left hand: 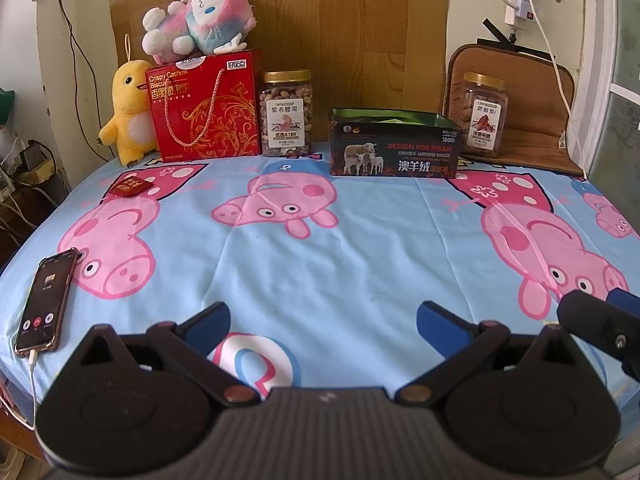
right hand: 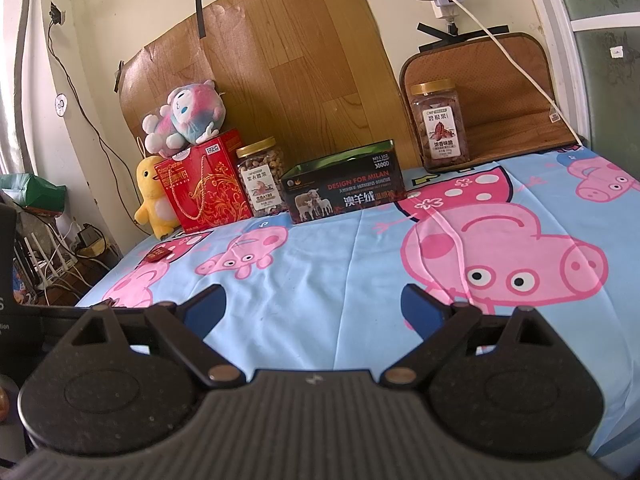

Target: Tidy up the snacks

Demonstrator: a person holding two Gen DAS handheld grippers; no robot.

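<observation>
A red biscuit gift box (left hand: 206,106) (right hand: 208,182) stands at the back left of the table. A jar of cashews (left hand: 287,114) (right hand: 261,178) with a gold lid stands right of it. A dark open-topped box (left hand: 394,144) (right hand: 346,180) with sheep on its front sits at the back centre. A second nut jar (left hand: 485,114) (right hand: 441,126) stands at the back right on a brown mat. A small red packet (left hand: 131,188) (right hand: 157,255) lies on the cloth at the left. My left gripper (left hand: 324,320) and right gripper (right hand: 314,306) are both open and empty, low over the near part of the table.
A phone (left hand: 46,300) on a charging cable lies at the table's near left edge. A yellow duck plush (left hand: 130,118) stands left of the red box and a pink plush (left hand: 200,20) lies on top of it. The right gripper's finger (left hand: 600,320) shows at the right of the left wrist view.
</observation>
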